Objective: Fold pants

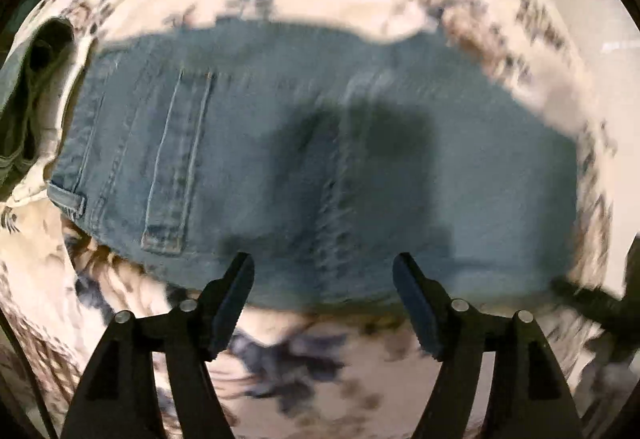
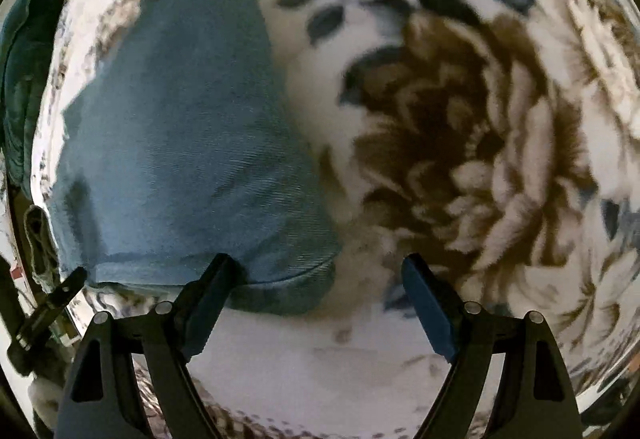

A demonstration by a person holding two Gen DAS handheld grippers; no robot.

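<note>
Folded blue jeans (image 1: 304,143) are seen on a floral blanket (image 2: 460,143) — left gripper (image 1: 323,269) and right gripper (image 2: 318,271) both released, nothing grasped.

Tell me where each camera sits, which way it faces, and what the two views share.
Left wrist: on the left claw, facing down on the folded blue jeans; its open fingers frame the near edge.
Right wrist: on the right claw, angled steeply down at the jeans' end and the floral blanket; fingers open, empty.
Shared: jeans, blanket, and a dark green garment at far left; the left claw shows at this view's left edge.
</note>
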